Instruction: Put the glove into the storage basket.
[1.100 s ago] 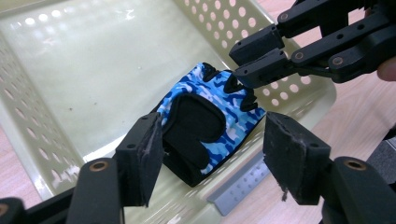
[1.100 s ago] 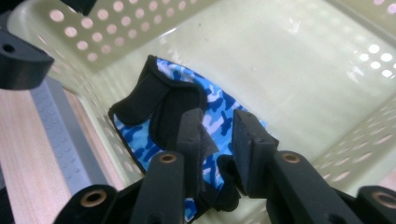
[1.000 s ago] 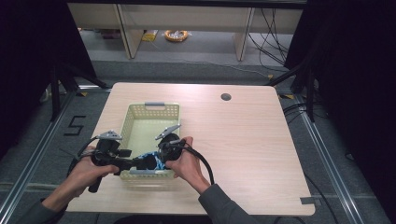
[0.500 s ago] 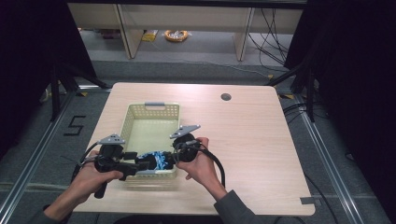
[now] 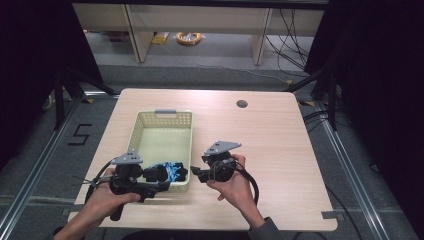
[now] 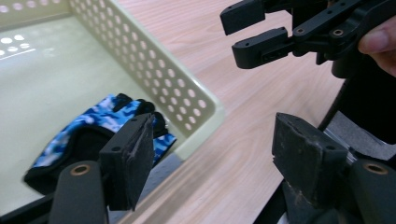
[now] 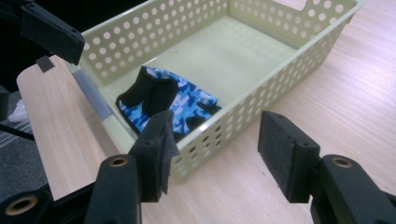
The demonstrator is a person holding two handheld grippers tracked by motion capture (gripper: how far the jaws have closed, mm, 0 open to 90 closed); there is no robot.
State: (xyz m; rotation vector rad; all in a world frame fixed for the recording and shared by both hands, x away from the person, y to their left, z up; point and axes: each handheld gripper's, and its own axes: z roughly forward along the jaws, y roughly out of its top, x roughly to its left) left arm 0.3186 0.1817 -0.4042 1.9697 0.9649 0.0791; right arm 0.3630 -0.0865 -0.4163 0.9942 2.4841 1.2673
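A blue camouflage glove [image 5: 170, 171] with black trim lies in the near corner of a pale yellow perforated basket [image 5: 162, 114]. My left gripper [image 5: 161, 180] hovers at the basket's near left edge and points right. Its jaws have just been opening and nothing is between them [image 6: 215, 140]. The glove [image 6: 102, 116] sits just beyond its left pad. My right gripper [image 5: 195, 173] is over the table right of the basket. Its jaws have also just been opening and are empty [image 7: 217, 135]. They face the basket wall [image 7: 289, 51] and the glove [image 7: 182, 100].
The basket stands left of centre on a light wooden table [image 5: 280, 140]. A round cable hole [image 5: 242, 104] is near the far edge. Cables trail from both grippers toward the person. Dark floor and metal rails surround the table.
Both hands have drawn back from over the basket's near end. The right gripper moved right, out past the basket wall; the left moved toward the near left. The glove stays in the basket.
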